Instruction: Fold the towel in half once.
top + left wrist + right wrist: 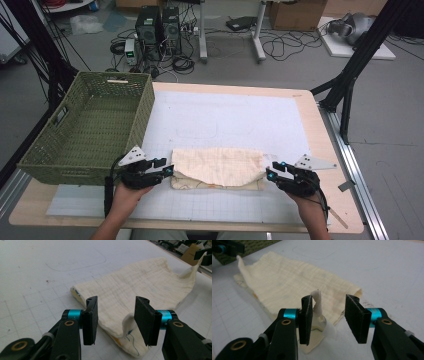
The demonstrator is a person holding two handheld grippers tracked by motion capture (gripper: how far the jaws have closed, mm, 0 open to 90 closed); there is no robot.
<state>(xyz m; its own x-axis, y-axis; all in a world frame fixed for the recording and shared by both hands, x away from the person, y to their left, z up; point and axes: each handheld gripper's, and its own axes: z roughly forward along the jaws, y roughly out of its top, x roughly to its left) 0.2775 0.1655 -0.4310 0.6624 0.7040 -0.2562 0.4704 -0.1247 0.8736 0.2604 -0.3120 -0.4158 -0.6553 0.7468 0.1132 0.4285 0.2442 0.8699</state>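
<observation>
Wooden table [320,145], white grid mat [240,120], folded cream cloth [220,165], green wicker basket [90,130]

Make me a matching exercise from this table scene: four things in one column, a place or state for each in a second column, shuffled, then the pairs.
Things:
1. cloth
2. basket
3. left gripper
4. right gripper

Places or states:
A. green, woven, at the table's left edge
B. jaws open at the cloth's right end, a raised corner against one pad
C. cream, folded, lying flat between the grippers
D. jaws open at the cloth's left end

Pairs: 1-C, 2-A, 3-D, 4-B
</observation>
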